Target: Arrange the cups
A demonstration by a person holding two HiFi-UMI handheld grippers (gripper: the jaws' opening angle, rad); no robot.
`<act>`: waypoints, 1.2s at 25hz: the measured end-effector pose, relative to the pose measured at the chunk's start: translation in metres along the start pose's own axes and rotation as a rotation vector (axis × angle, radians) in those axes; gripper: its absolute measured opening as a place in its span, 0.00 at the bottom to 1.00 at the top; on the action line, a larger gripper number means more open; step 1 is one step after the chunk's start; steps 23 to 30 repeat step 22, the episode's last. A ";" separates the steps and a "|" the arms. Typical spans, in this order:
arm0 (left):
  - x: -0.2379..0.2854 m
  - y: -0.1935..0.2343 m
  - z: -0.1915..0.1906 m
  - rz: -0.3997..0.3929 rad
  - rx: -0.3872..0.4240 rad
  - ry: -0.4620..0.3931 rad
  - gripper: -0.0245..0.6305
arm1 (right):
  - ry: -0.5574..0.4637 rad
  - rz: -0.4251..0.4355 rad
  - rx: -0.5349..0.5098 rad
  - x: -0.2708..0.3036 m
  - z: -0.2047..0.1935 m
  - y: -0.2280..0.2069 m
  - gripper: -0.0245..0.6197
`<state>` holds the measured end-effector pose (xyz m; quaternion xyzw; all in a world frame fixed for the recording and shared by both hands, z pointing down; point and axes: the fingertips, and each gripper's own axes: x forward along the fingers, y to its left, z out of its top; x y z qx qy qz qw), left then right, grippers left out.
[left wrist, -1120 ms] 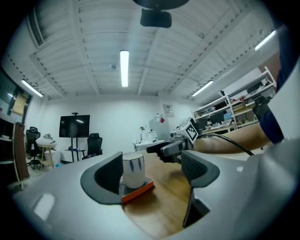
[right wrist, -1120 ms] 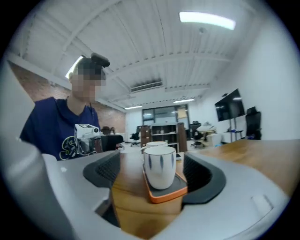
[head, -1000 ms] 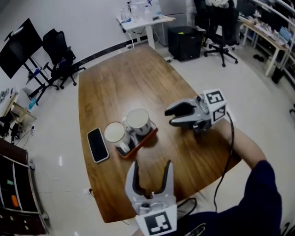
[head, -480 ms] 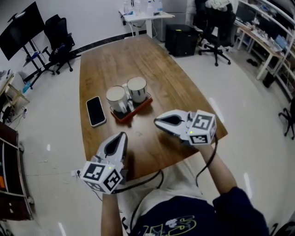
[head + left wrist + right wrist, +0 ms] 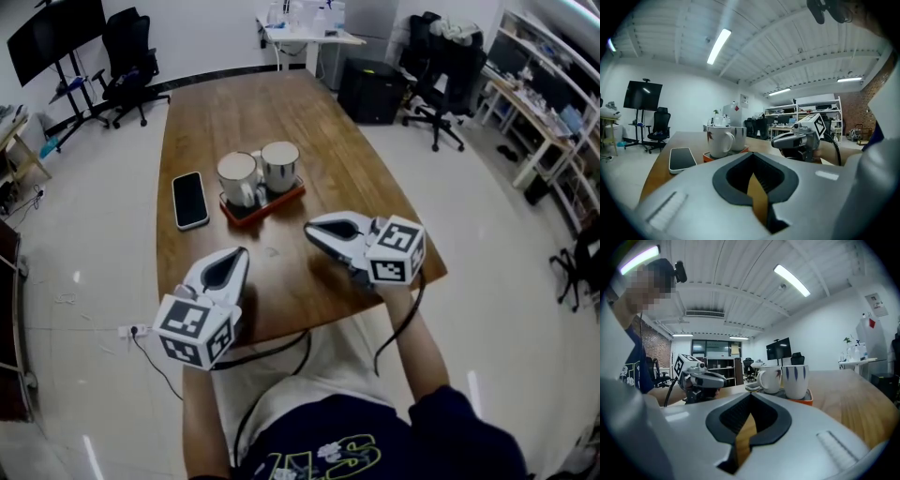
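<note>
Two cups share the orange tray (image 5: 285,199) on the bench (image 5: 281,112), side by side along the tray's long axis. One phone (image 5: 190,199) lies just left of the tray. On the tray's near side, the left hand-held gripper (image 5: 239,253) and the right hand-held gripper (image 5: 311,230) are both clamped tight and empty. The white cup (image 5: 236,176) looks nearer the left, the striped cup (image 5: 279,164) nearer the right.

In your left gripper view, the white handled mug (image 5: 718,140) is covering part of the pale cup (image 5: 739,138) behind it, the small orange tray (image 5: 707,156) is showing only a sliver, and your grey left gripper (image 5: 753,157) is blocking the near wooden tabletop (image 5: 654,173).
</note>
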<state>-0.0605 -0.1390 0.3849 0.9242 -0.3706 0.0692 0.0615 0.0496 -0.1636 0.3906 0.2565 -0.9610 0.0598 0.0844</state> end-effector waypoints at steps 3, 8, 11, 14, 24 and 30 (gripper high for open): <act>0.002 0.003 0.002 0.007 -0.006 -0.009 0.04 | -0.010 0.018 -0.010 0.005 0.006 0.005 0.04; 0.008 0.007 0.004 0.018 -0.001 -0.003 0.04 | -0.008 0.034 -0.014 0.016 0.009 0.009 0.04; 0.009 0.007 0.005 0.020 -0.002 -0.007 0.04 | -0.009 0.045 -0.019 0.023 0.012 0.011 0.04; 0.008 0.007 0.005 0.019 -0.001 -0.002 0.04 | -0.010 0.047 -0.018 0.024 0.013 0.012 0.04; 0.010 0.005 0.005 0.002 0.005 0.000 0.04 | -0.008 0.032 -0.017 0.022 0.013 0.013 0.04; 0.010 0.005 0.005 0.002 0.005 0.000 0.04 | -0.008 0.032 -0.017 0.022 0.013 0.013 0.04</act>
